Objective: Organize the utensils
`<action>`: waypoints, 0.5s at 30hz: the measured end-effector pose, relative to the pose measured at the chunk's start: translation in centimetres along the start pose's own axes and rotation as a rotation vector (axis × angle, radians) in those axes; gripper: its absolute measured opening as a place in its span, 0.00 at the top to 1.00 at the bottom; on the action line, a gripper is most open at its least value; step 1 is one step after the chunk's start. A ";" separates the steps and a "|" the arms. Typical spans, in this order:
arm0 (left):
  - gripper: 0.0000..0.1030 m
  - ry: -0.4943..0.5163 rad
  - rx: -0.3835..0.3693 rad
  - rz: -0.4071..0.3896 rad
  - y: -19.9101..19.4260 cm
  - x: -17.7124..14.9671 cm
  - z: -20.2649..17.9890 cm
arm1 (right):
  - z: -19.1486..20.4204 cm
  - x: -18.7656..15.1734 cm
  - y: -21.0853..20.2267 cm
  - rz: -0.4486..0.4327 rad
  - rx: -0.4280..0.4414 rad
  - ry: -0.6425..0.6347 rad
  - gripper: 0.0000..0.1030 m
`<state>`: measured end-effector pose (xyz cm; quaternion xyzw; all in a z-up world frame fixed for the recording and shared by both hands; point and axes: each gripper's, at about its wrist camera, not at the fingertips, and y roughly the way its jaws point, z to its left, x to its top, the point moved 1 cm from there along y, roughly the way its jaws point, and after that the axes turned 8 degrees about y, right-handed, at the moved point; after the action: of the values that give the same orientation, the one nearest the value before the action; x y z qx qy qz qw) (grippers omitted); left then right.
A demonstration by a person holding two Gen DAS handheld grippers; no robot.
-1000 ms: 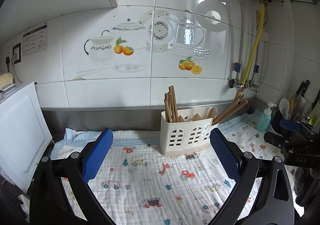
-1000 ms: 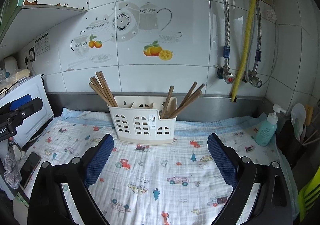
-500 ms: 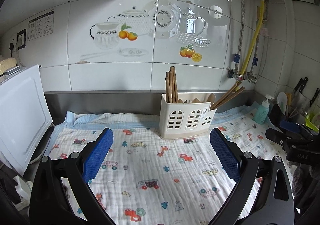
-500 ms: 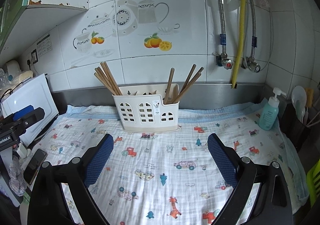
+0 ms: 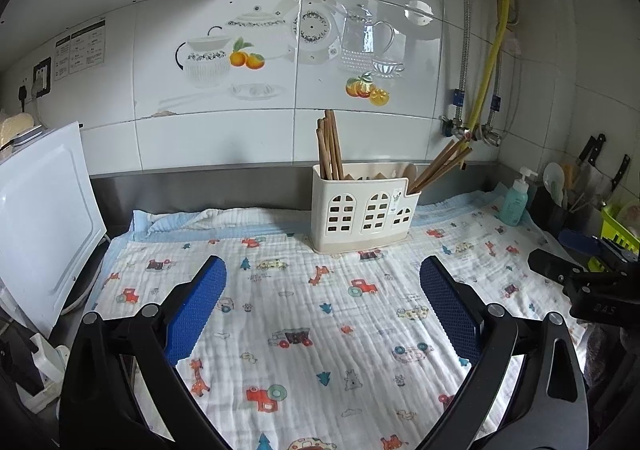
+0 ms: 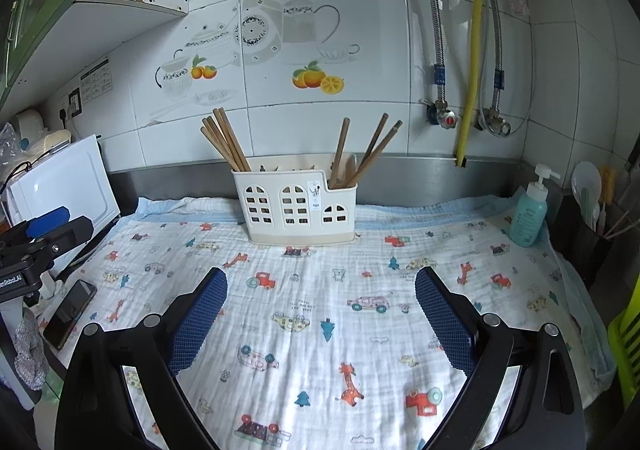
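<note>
Jaws of our left gripper (image 5: 322, 306) and right gripper (image 6: 320, 310) stand apart and empty above the printed cloth (image 6: 320, 310), since the chopsticks (image 6: 226, 142) already stand sorted in the utensil caddy (image 6: 294, 206) at the bench's back edge.

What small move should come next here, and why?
Probably none toward the utensils: both the left gripper and the right gripper hang open and empty over the cloth, and every chopstick seen stands in the caddy. Lowering the grippers seems sensible.
</note>
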<state>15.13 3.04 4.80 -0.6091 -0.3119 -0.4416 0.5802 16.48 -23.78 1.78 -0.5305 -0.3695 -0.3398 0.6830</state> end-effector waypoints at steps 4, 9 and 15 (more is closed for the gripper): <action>0.06 -0.008 -0.008 0.011 -0.4 -0.8 -0.1 | -0.5 -0.9 -0.3 0.016 -0.001 0.026 0.11; 0.06 -0.012 -0.016 0.024 -0.5 -1.6 -0.4 | -0.9 -1.8 -0.4 0.035 -0.004 0.040 0.11; 0.06 0.001 -0.035 0.049 -0.5 -2.7 -1.3 | -1.0 -2.9 -0.7 0.059 -0.010 0.041 0.10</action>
<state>13.38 2.22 2.53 -0.6263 -0.2889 -0.4329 0.5804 14.63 -24.72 -0.59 -0.5373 -0.3379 -0.3323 0.6976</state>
